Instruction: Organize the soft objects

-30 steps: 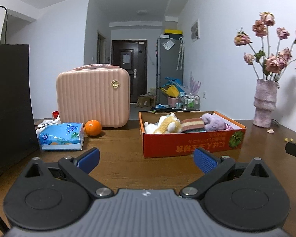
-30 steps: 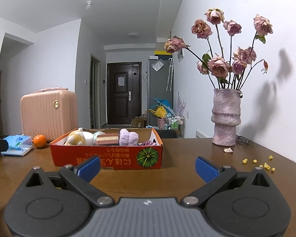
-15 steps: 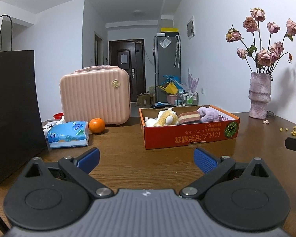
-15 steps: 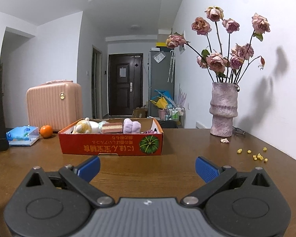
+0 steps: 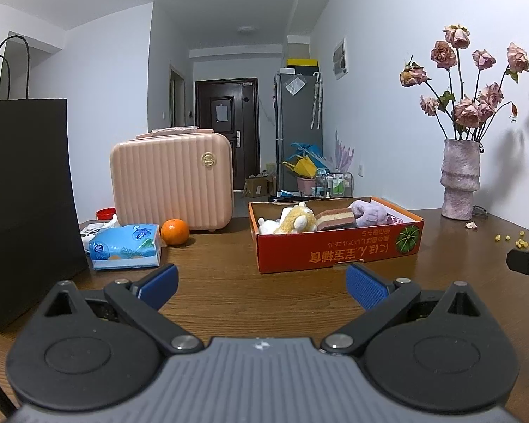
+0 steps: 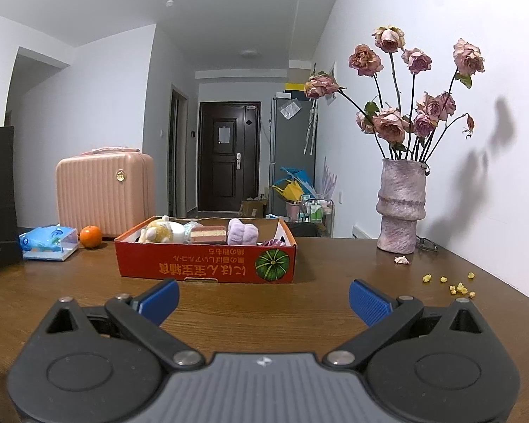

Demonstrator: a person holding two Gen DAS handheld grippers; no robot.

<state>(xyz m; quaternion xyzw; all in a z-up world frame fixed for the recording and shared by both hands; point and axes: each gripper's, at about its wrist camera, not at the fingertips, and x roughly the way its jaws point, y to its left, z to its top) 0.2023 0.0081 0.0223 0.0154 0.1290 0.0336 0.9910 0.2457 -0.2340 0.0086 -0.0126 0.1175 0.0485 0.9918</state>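
A red cardboard box (image 5: 338,250) stands on the wooden table; it also shows in the right wrist view (image 6: 208,264). Inside lie a yellow-and-white plush (image 5: 292,220), a pink layered cake-shaped toy (image 5: 335,219) and a purple plush (image 5: 370,211). The same toys show in the right wrist view: the plush (image 6: 160,231), the cake toy (image 6: 208,235) and the purple plush (image 6: 242,231). My left gripper (image 5: 262,283) is open and empty, well short of the box. My right gripper (image 6: 264,299) is open and empty, also short of the box.
A pink case (image 5: 172,179), an orange (image 5: 174,231) and a blue tissue pack (image 5: 127,246) sit left of the box. A black paper bag (image 5: 24,194) stands at the far left. A vase of dried roses (image 6: 402,208) stands right, with yellow crumbs (image 6: 451,283) nearby.
Both grippers have drawn back from the box and risen a little; the box looks smaller and farther. Both stay open and empty.
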